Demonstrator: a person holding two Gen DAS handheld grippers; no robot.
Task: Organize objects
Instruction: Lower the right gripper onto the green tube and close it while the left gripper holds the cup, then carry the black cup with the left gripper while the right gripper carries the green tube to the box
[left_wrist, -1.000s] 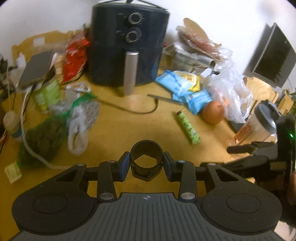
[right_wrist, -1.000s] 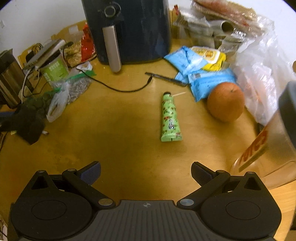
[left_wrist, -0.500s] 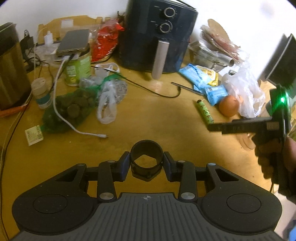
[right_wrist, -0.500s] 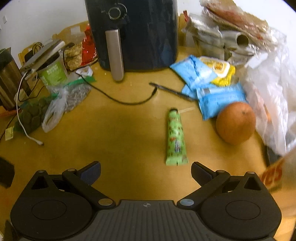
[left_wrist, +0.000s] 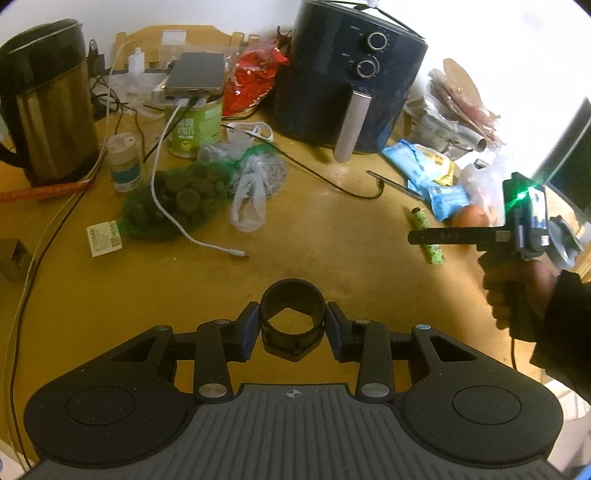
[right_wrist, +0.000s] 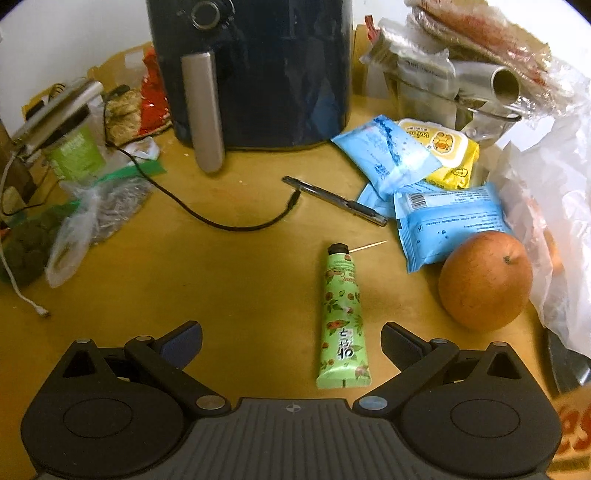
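- Left gripper (left_wrist: 292, 325): jaws pinched on a black ring (left_wrist: 293, 318), a short open cylinder with a hexagonal base, held above the yellow table (left_wrist: 314, 236).
- Right gripper (right_wrist: 291, 341): jaws spread wide, nothing between the pads; carried in a person's hand (left_wrist: 511, 295) at the right edge of the left wrist view.
- Green hand-cream tube (right_wrist: 342, 317): lay flat on the table, cap pointing away, just ahead of the right gripper and nearer its right finger.
- Toothpick (right_wrist: 367, 246): beside the tube's cap.
- Orange fruit (right_wrist: 485, 280): right of the tube, apart from it, touching a blue wipes packet (right_wrist: 450, 225).
- Yellow wipes pack (right_wrist: 439, 149): behind the blue packets, partly under one.
- Pen (right_wrist: 334, 200): lay slantwise between the tube and the dark air fryer (right_wrist: 255, 70).
- Black cable (right_wrist: 221, 218): curved across the table, its plug end near the pen.
- Kettle (left_wrist: 44, 107): far left of the table.
- Phone (left_wrist: 195, 74): rested atop a green tub (left_wrist: 194, 129).
- Mesh bag of dark round items (left_wrist: 177, 195): left of centre, a white charging cable (left_wrist: 192, 236) draped over it.
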